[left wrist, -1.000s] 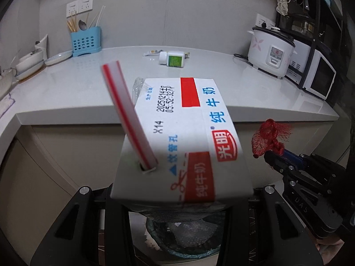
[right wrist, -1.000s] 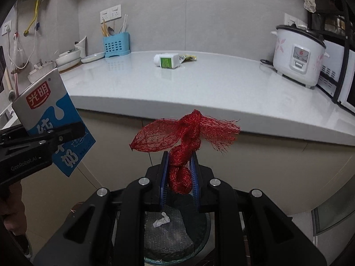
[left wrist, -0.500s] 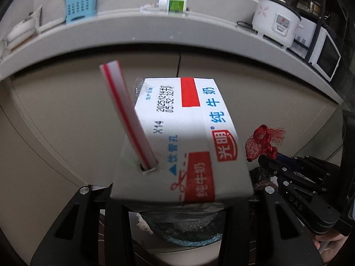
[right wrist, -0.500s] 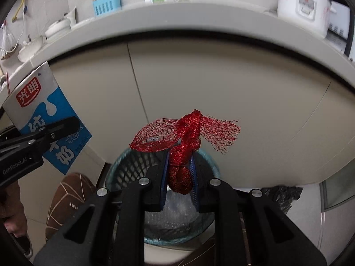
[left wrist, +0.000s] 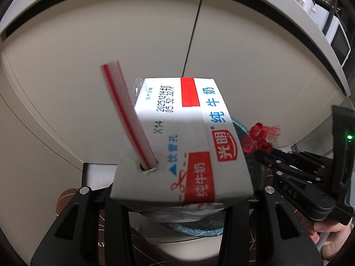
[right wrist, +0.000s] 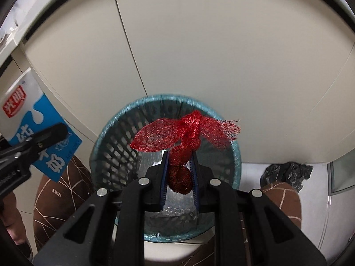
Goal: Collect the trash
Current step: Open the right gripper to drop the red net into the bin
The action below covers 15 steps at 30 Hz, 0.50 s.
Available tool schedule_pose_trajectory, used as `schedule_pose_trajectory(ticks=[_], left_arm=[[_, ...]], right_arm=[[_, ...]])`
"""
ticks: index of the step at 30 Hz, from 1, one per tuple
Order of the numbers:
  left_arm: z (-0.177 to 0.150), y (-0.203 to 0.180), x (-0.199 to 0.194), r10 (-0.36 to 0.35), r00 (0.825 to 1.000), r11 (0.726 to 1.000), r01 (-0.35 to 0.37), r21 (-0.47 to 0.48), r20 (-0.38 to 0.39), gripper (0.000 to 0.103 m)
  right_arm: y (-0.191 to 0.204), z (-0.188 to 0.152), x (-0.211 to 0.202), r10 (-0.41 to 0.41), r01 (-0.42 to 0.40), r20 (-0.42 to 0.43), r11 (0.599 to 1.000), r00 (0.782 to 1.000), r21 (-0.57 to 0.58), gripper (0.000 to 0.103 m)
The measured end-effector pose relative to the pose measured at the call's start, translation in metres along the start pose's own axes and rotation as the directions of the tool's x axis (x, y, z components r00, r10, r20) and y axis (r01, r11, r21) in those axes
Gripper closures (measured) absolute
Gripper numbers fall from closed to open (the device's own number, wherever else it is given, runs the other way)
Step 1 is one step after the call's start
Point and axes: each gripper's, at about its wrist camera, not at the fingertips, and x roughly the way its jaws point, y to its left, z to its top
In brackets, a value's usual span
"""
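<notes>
Left gripper [left wrist: 177, 201] clamps milk carton [left wrist: 184, 137], straw [left wrist: 128, 115] in; print reads "光明", "纯牛奶", "20251214", "X14". Right gripper [right wrist: 179, 173] pinches red mesh net [right wrist: 186, 133] above teal waste basket [right wrist: 111, 128] beside cabinet doors [right wrist: 221, 55].

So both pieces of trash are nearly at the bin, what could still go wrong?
1. The red mesh net is thin and stringy; on release it may snag on the right hand-held gripper instead of dropping into the teal bin.
2. In the right view the milk carton in the left hand-held gripper seems to hang left of the rim, so it could miss.
3. Its straw might slip out.
</notes>
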Motion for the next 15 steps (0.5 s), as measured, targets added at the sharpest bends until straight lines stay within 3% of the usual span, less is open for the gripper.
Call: schedule_pose_trajectory(ticks=[15], left_arm=[[0.000, -0.002, 0.003, 0.036, 0.999, 0.999, -0.036, -0.001, -0.023, 0.062]], right_arm=[[0.009, -0.011, 0.014, -0.002, 0.002, -0.020, 1.000, 1.000, -0.010, 0.074]])
